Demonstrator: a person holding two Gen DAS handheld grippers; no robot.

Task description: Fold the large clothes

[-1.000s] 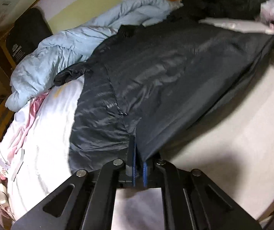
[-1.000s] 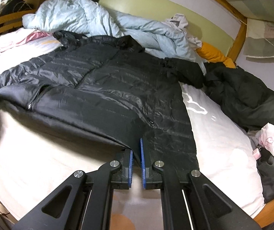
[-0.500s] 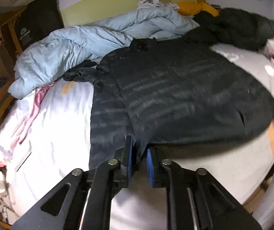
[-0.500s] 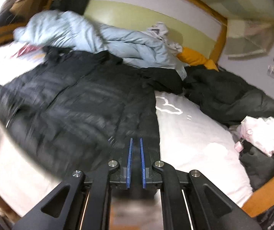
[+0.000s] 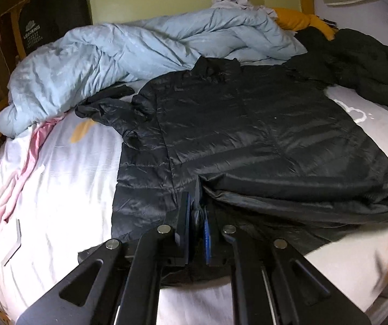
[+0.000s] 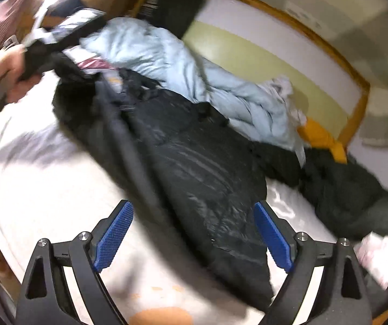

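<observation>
A black puffer jacket lies spread over the white sheet, collar toward the headboard. My left gripper sits at its near hem, jaws closing with a bunch of black fabric pinched between the blue pads. In the blurred right wrist view the jacket runs diagonally across the bed, and a hand at the far left lifts one corner with the other gripper. My right gripper hovers over the jacket's near end, jaws opening wide, with nothing touching the pads.
A crumpled light blue duvet lies behind the jacket. At the right are a dark garment and an orange cloth. Pink fabric lies on the left, a white-pink garment at the near right. A wooden frame borders the bed.
My right gripper has let go of the jacket hem, opened wide and rolled. The left gripper kept its hold and shifted along the bed; the jacket has settled flatter.
</observation>
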